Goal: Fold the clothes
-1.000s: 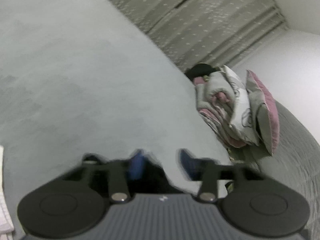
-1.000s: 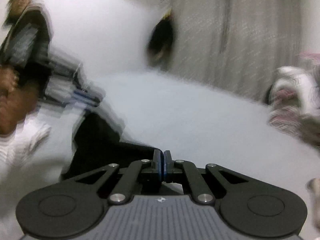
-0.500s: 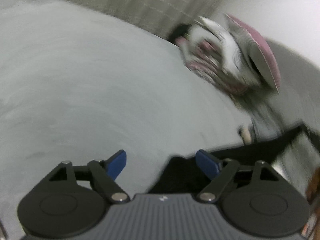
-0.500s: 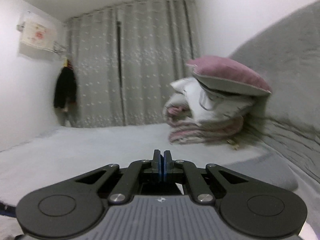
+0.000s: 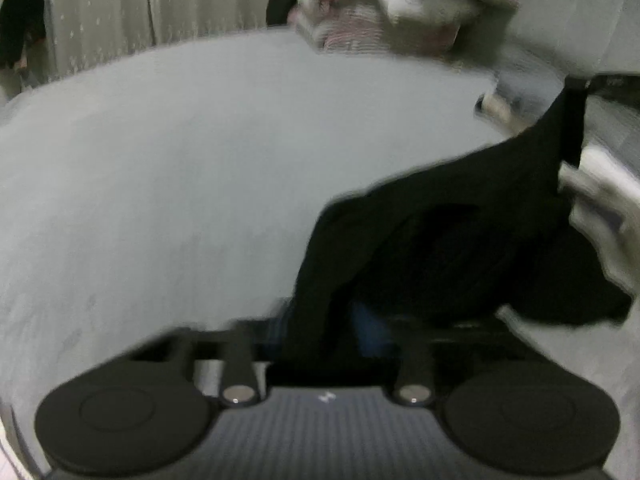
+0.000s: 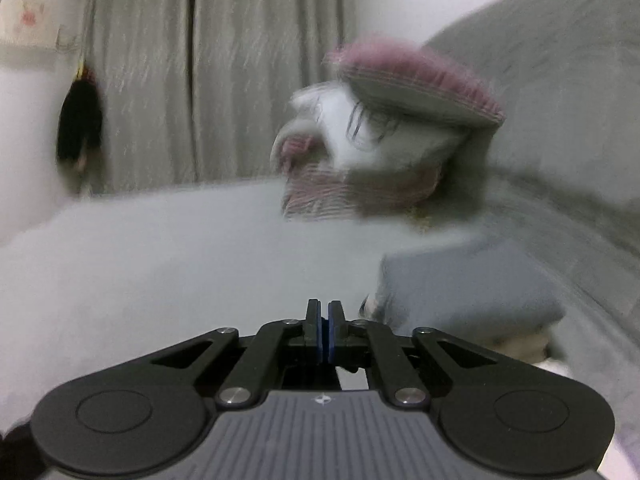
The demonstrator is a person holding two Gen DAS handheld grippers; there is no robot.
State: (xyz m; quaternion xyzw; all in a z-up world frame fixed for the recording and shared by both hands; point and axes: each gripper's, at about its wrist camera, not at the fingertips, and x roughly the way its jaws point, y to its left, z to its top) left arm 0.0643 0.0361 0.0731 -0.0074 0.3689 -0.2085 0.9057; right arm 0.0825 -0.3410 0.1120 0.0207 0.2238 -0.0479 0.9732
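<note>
Left wrist view, motion-blurred: black garment drapes over the front of the left gripper, covering the space between its fingers; a blue pad shows beside the cloth, the other finger is hidden, so whether the fingers are closed on the fabric cannot be told. Garment rises to the right, one corner lifted to a thin dark strip near the frame edge, partly over a pale blurred shape I cannot identify. Beneath and to the left: light grey bed surface, bare. Far side: stack of folded bedding with a pink-edged pillow on top, grey dotted curtain behind, dark item hanging at left. Right wrist view: right gripper has its blue pads pressed together; no cloth is visible between them from this angle. Ahead of it: grey folded item on the bed, pink pillow on the bedding stack, grey headboard at right.
</note>
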